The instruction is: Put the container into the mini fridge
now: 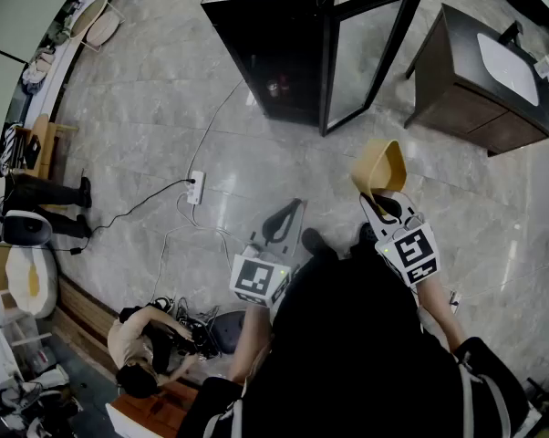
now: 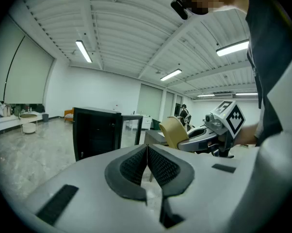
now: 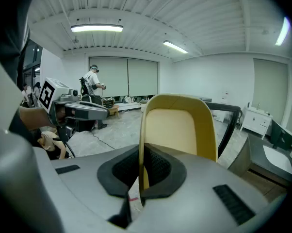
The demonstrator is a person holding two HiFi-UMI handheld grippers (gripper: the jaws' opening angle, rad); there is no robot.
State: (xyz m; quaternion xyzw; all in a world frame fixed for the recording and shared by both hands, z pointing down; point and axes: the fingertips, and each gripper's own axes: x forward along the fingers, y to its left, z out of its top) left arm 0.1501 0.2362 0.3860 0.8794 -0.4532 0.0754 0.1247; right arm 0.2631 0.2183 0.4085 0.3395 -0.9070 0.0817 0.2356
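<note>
A yellow, tub-shaped container (image 1: 381, 164) hangs in the air, and my right gripper (image 1: 377, 197) is shut on its rim. In the right gripper view the container (image 3: 180, 130) stands upright between the jaws, its wall pinched by the pads. The black mini fridge (image 1: 274, 39) stands ahead on the floor with its glass door (image 1: 366, 57) swung open. My left gripper (image 1: 282, 219) is shut with nothing in it, low and left of the right one. From the left gripper view the fridge (image 2: 95, 132) and the container (image 2: 174, 131) show beyond its closed jaws.
A dark cabinet with a white sink top (image 1: 484, 76) stands right of the fridge. A power strip (image 1: 196, 188) and cables lie on the marble floor to the left. A person crouches at the lower left (image 1: 142, 345). Furniture lines the left wall.
</note>
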